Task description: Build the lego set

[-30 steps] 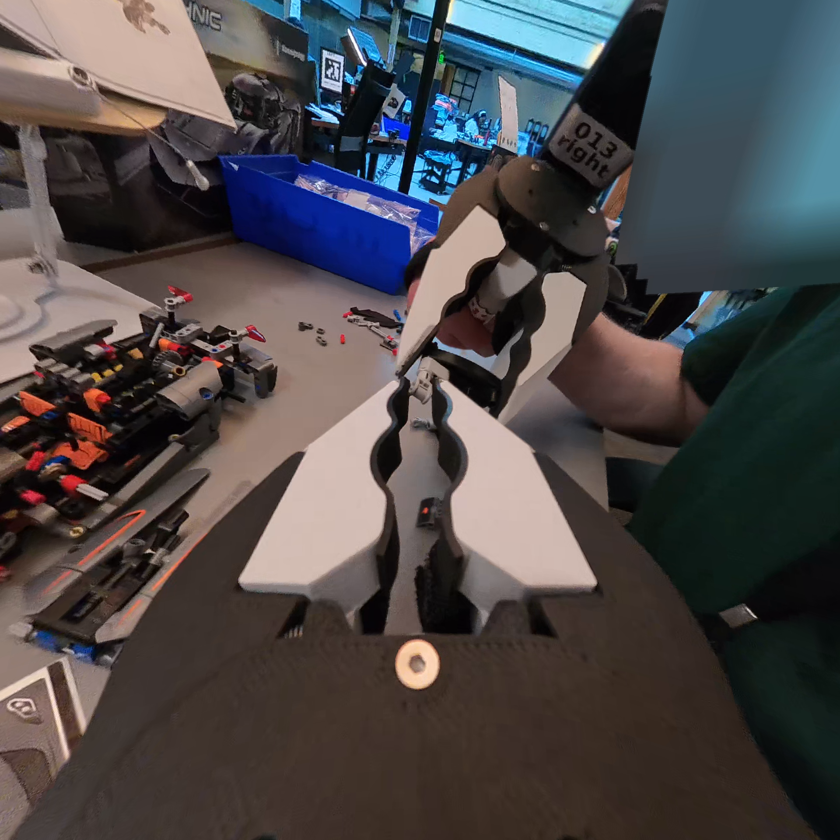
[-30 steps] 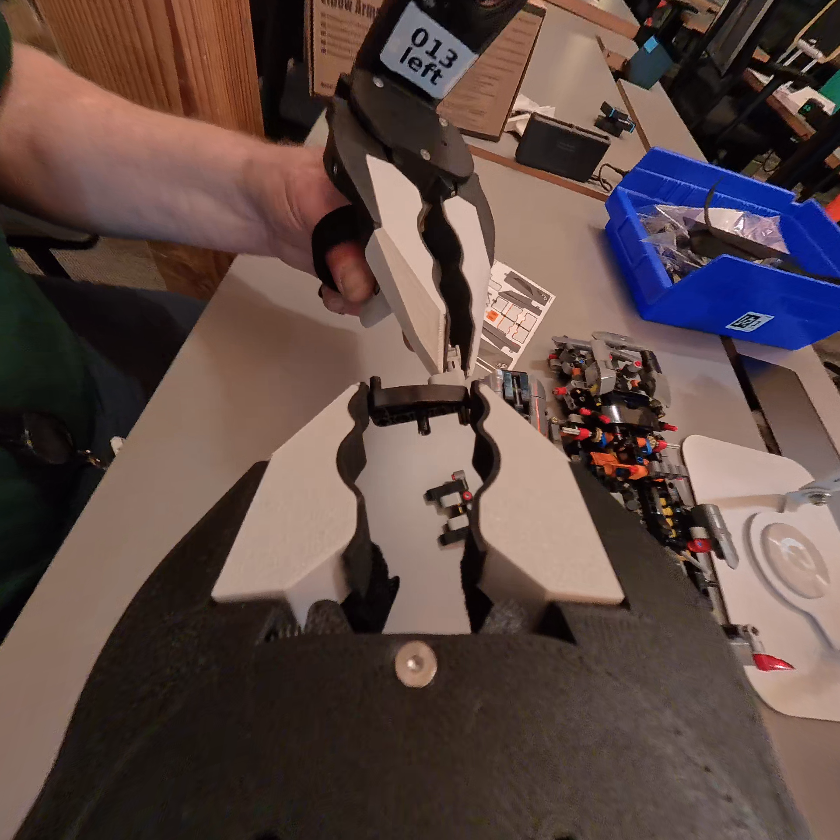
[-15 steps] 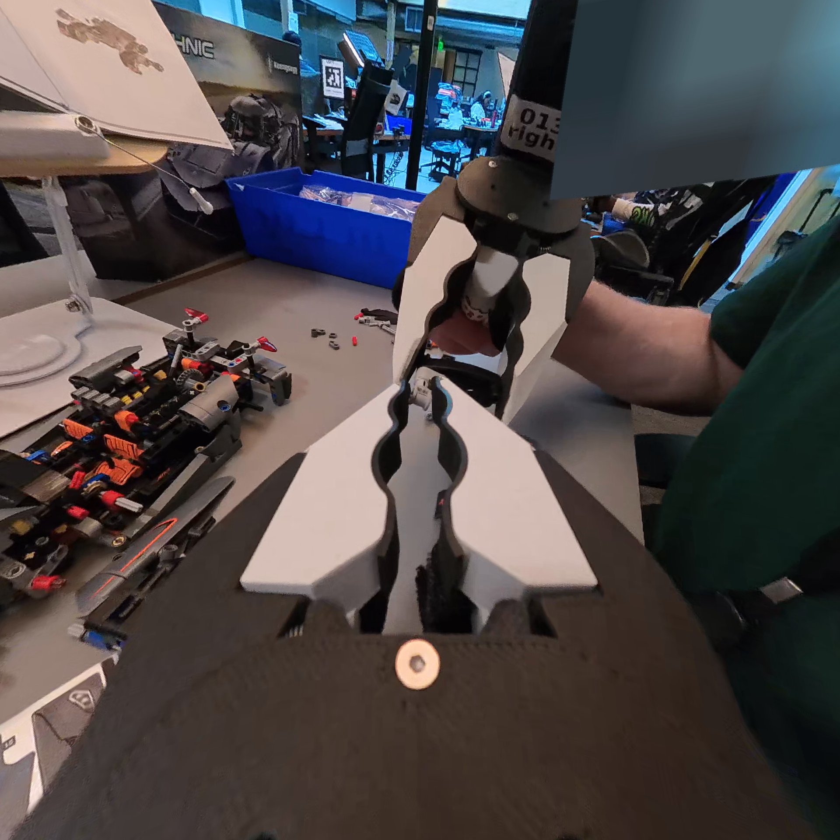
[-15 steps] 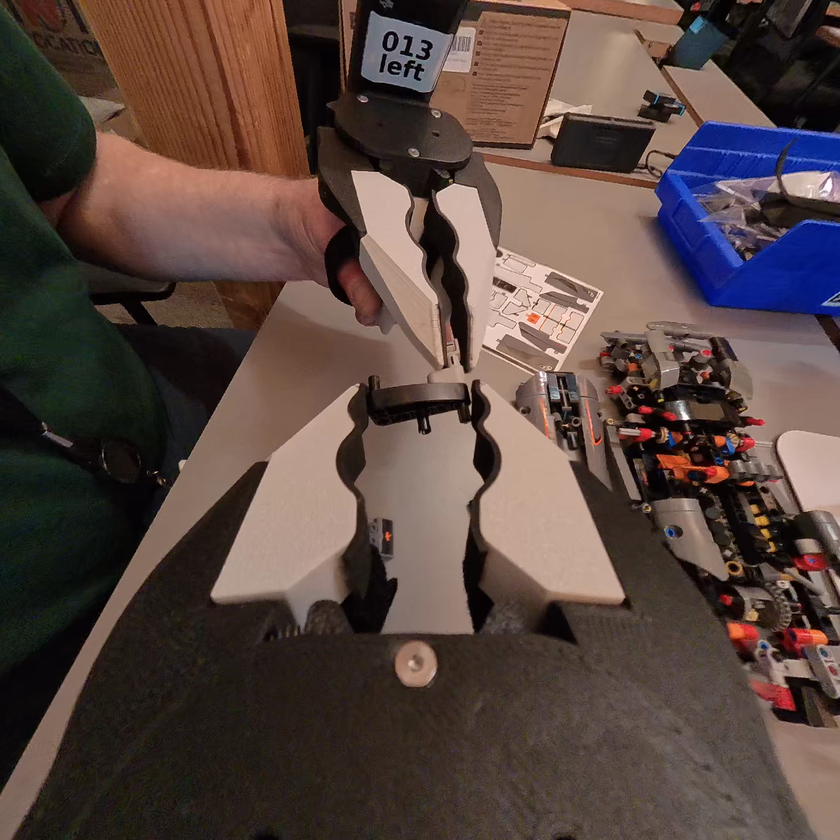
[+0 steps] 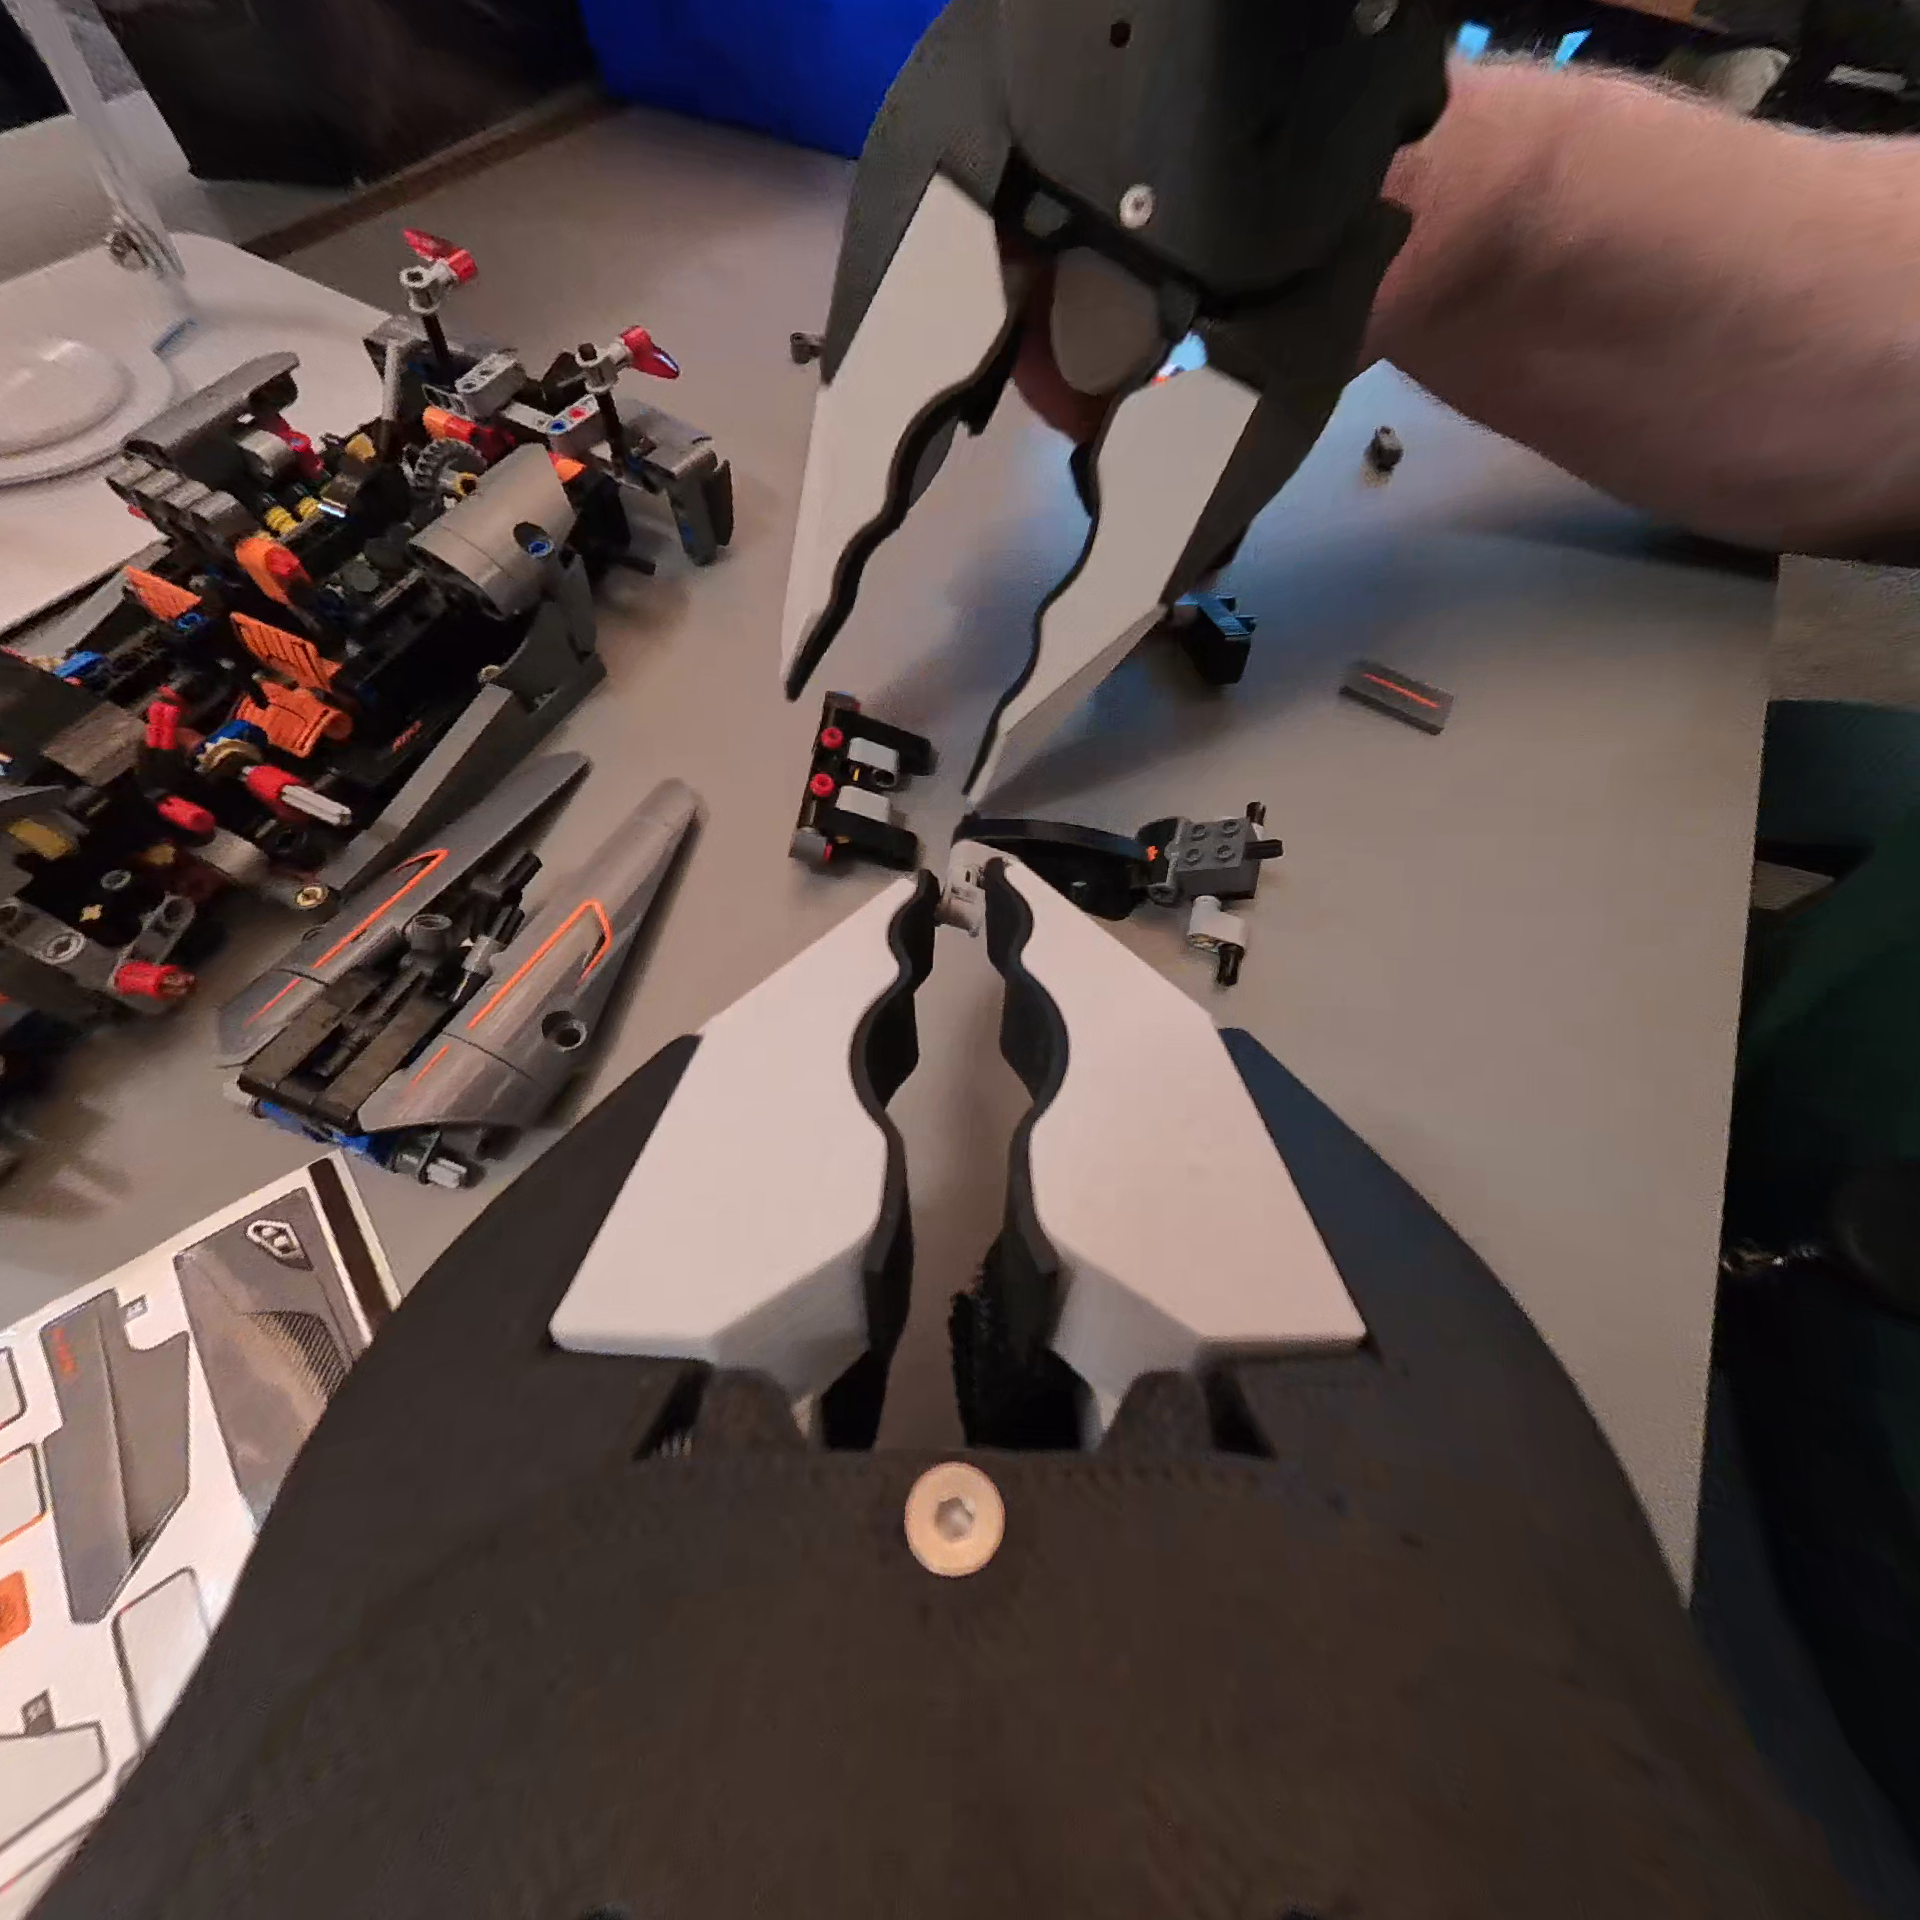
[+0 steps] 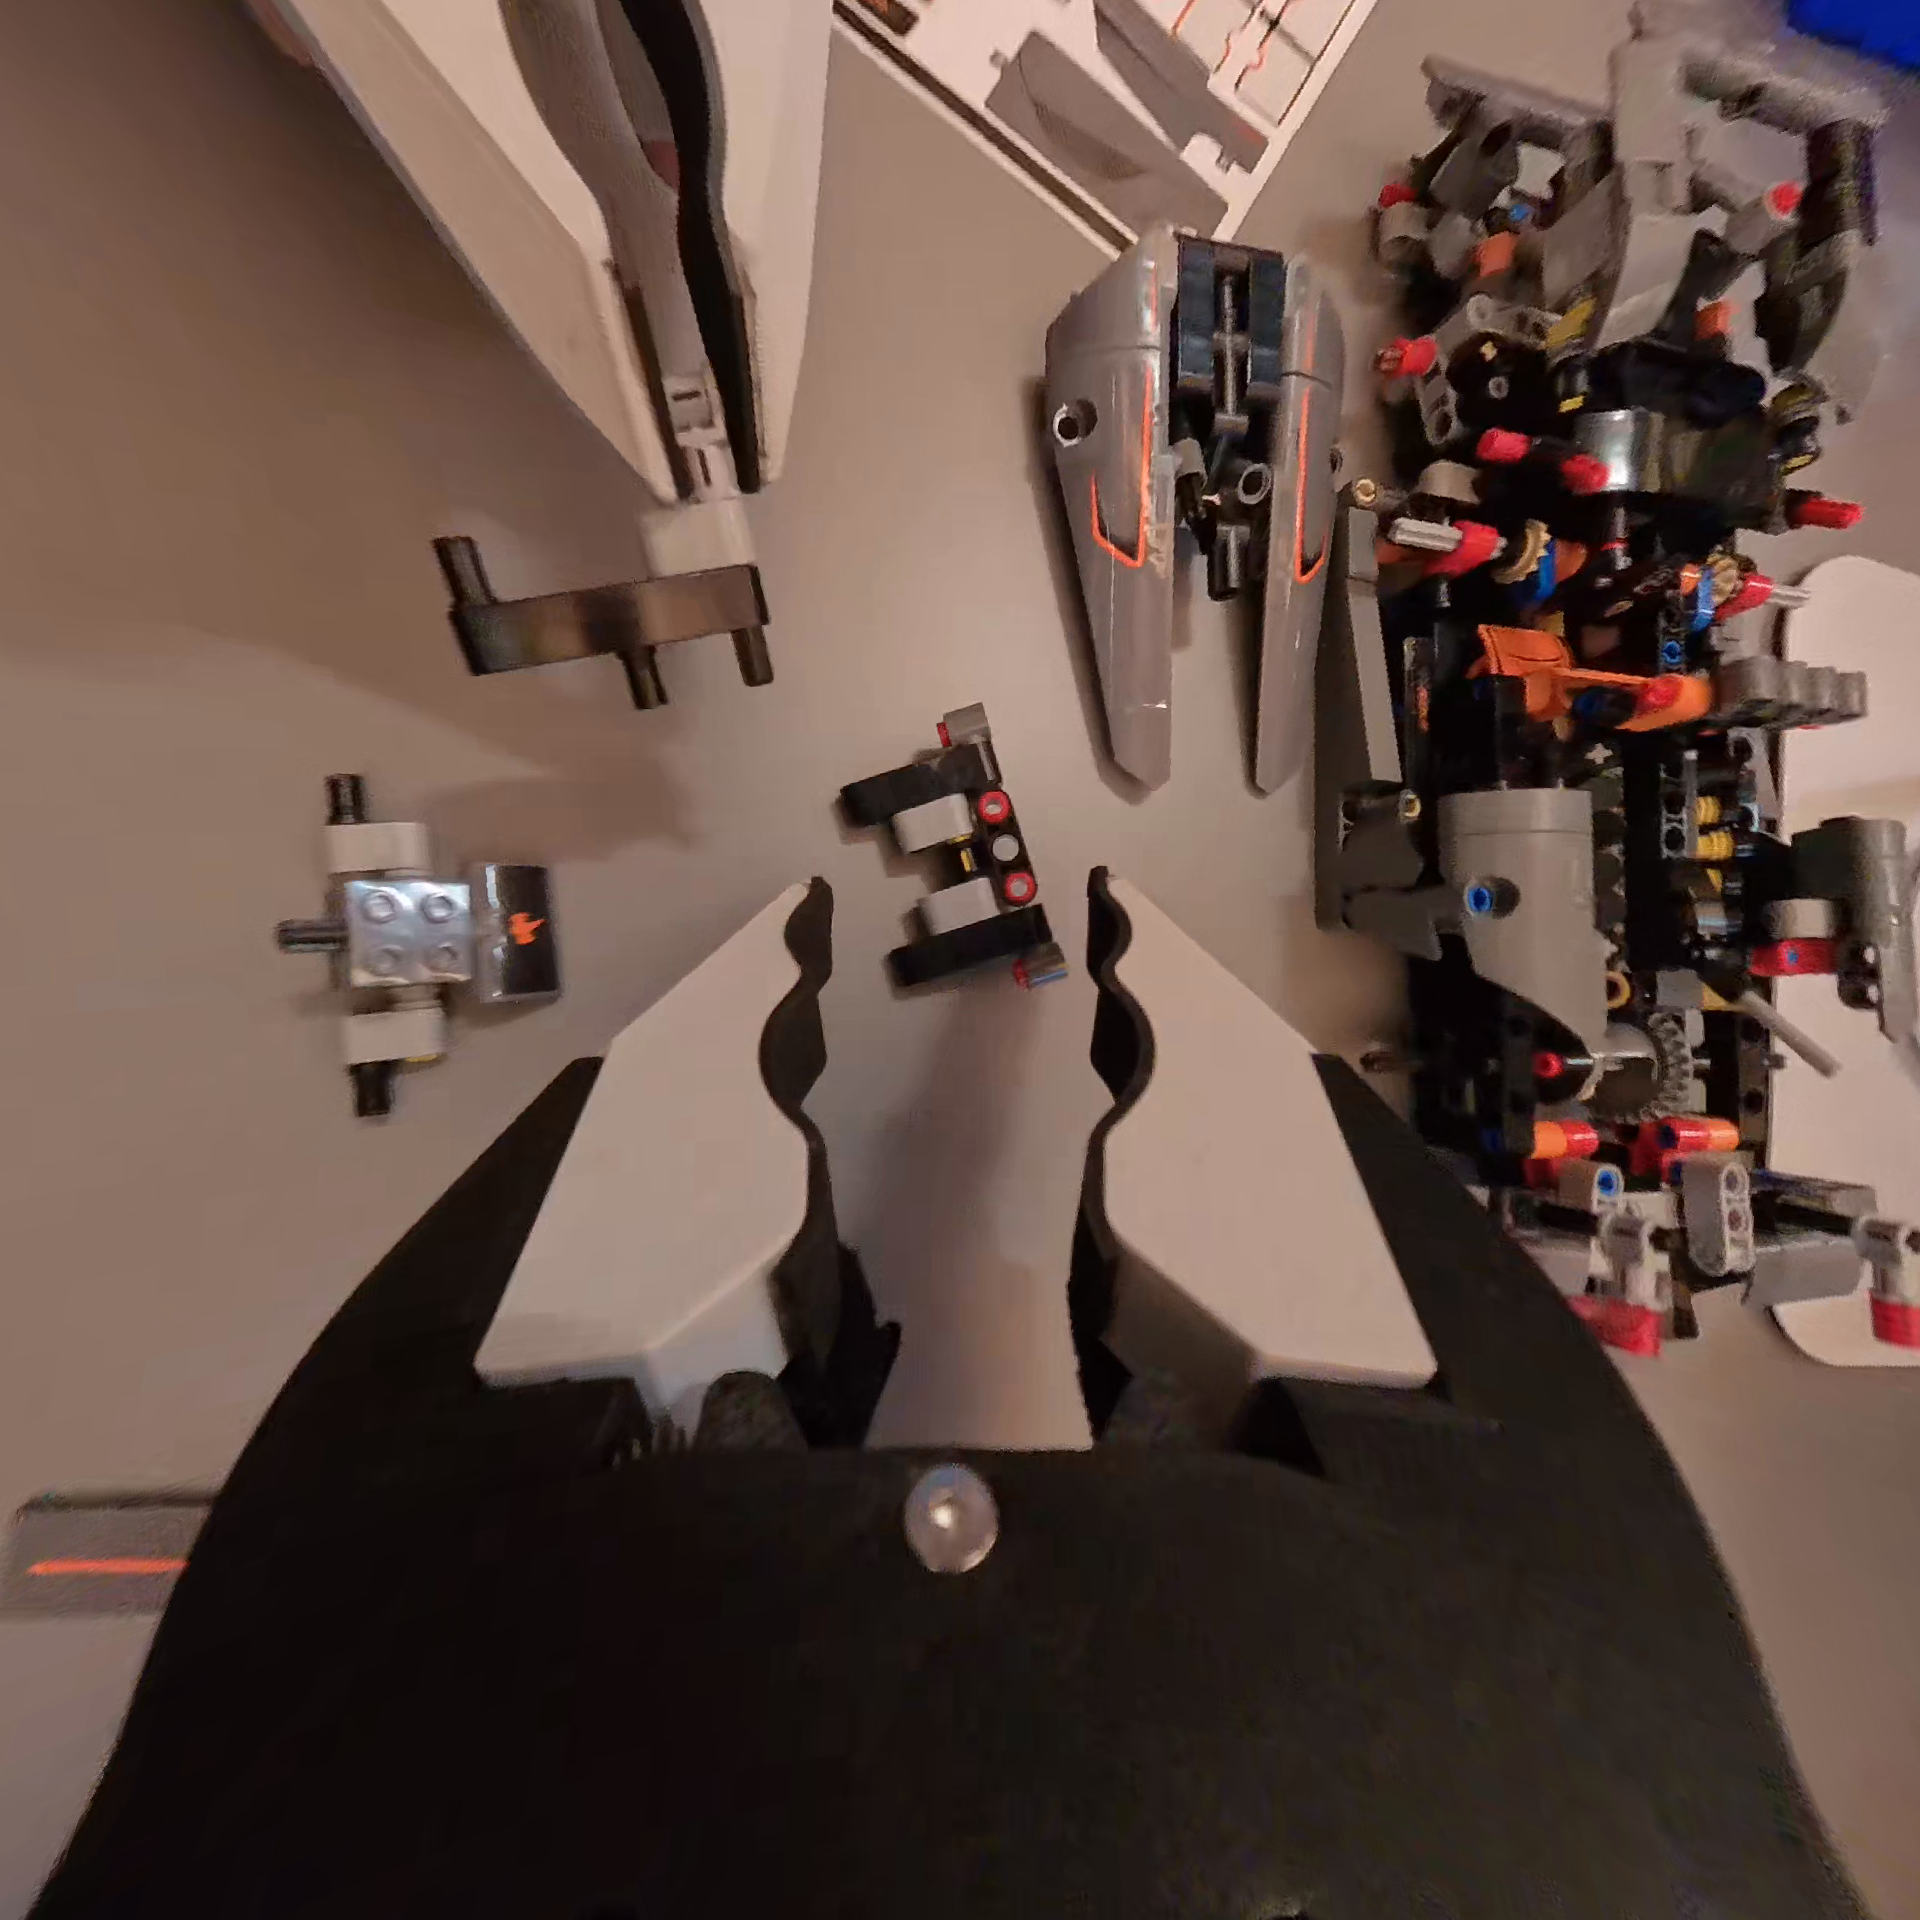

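Both tools have dropped toward the table (image 6: 260,312), and the right tool (image 6: 951,894) has let go of the black beam (image 6: 613,618), its fingers now spread wide above a small black-and-grey subassembly (image 6: 956,862). The left tool (image 5: 956,883) is clamped on a small white connector (image 5: 964,896) joined to that beam, close over the table. Beside them to one side lie the grey nose section (image 6: 1195,499) and the large car chassis (image 6: 1621,727).

A plain grey counter (image 5: 1455,1039) is seen under soft indoor light, with a blue bin (image 5: 727,62) parked along its far edge.
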A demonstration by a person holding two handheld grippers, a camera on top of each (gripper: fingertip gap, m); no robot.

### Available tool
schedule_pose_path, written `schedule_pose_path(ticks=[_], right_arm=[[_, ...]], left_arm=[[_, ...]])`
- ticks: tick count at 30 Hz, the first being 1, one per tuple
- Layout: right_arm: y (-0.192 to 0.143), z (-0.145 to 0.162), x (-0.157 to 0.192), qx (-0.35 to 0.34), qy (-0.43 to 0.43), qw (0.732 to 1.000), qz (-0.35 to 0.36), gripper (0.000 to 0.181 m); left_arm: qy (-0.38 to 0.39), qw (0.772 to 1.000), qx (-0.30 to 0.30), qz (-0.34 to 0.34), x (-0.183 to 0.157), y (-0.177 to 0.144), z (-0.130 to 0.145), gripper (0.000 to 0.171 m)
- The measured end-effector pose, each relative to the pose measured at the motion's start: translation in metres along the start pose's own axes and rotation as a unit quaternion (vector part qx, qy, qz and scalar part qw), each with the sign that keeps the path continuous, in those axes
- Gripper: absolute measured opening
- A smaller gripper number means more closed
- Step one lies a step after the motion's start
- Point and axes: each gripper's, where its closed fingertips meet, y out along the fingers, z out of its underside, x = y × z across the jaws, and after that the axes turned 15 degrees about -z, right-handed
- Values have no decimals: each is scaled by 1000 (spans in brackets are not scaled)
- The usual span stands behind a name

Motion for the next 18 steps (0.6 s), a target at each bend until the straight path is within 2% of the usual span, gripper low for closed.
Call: schedule_pose_path(ticks=[1, 5, 8, 10, 18], right_arm=[[4, 1, -3, 10, -2, 1000, 0, 47], [10, 1, -10, 14, 3, 1000, -8, 23], [11, -1, -9, 0, 14, 1000, -28, 20], [9, -6, -7, -26, 26, 998, -43, 14], [-18, -37, 2, -168, 54, 980, -89, 14]], left_arm=[[-2, 1000, -2, 2, 1, 1, 0, 7], [-7, 1000, -6, -3, 6, 1, 0, 7], [-9, 1000, -12, -6, 10, 0, 0, 7], [-10, 1000, -17, -6, 12, -1, 0, 8], [10, 998, -60, -7, 11, -11, -19, 7]])
